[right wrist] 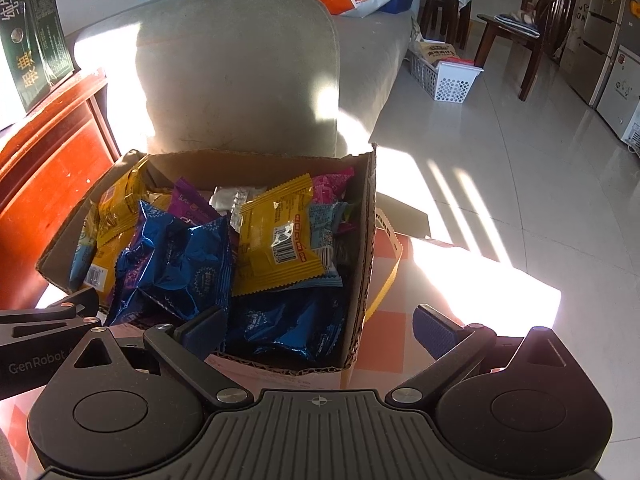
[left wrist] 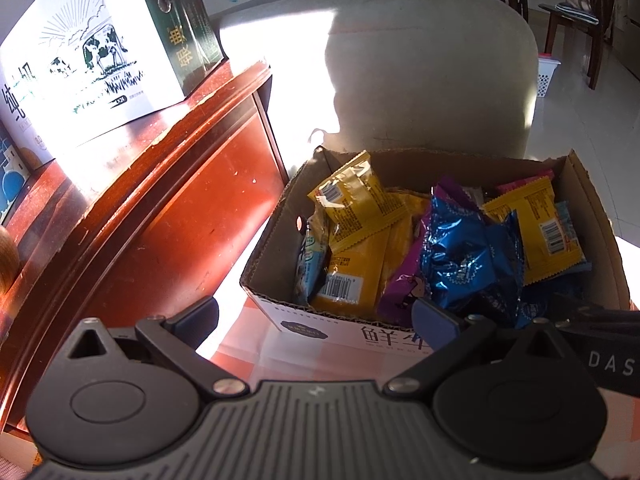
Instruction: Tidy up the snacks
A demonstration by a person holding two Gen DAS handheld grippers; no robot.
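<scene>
Both claws fill the bottom of their views, spread wide with nothing between the fingers: the left gripper hangs just short of the cardboard box, its right pad over the near rim; the right gripper has its left pad over the box's near corner, its right pad out over the checked cloth. Mid-frame now: the snacks sit piled loose in the box, a crinkled blue packet in front, yellow packets leaning at left and right, purple and pink wrappers poking up behind. Nothing is lined up, just heaped. Judging by that, either the packets are gathered in and the job is near done, or they wait to be sorted out; these views fit both. A grab would want care, since the foil looks slippery. Beyond the box, a grey sofa in the upper middle, a red wooden cabinet at left.
</scene>
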